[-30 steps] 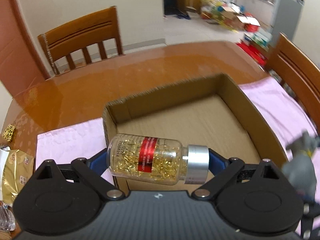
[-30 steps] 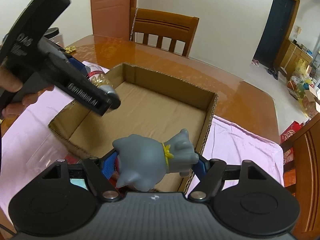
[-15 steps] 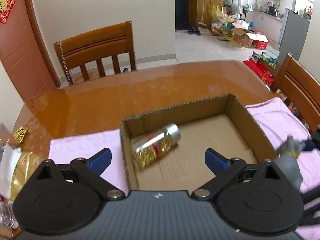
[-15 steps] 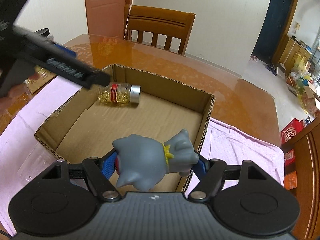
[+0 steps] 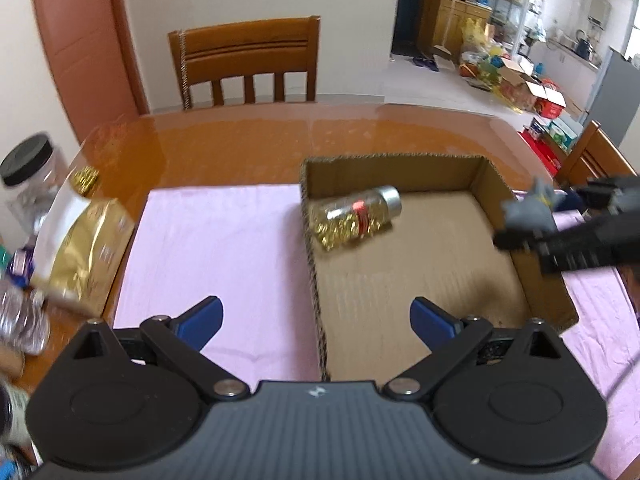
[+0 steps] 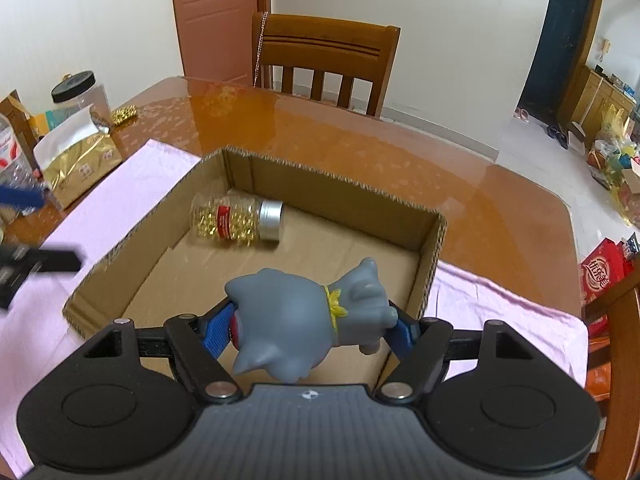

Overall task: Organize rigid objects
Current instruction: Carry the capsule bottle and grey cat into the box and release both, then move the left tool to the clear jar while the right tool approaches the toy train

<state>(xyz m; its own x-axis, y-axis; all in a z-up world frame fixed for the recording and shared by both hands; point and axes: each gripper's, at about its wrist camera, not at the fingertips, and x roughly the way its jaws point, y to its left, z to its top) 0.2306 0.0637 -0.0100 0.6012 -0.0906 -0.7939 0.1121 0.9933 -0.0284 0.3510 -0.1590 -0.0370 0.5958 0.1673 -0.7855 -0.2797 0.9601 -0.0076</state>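
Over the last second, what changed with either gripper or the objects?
The left gripper let go of the clear bottle of golden capsules with a silver cap, which now lies on its side in the brown cardboard box; the gripper then opened and pulled back left. Unchanged: the right gripper stays shut on the grey cat-like figurine above the box's near edge.

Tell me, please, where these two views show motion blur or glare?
Left wrist view: the gold bag and right gripper holding the grey toy are smeared. Right wrist view: the left gripper is blurred at the edge, the capsule bottle sharp; window glare sheens the table.
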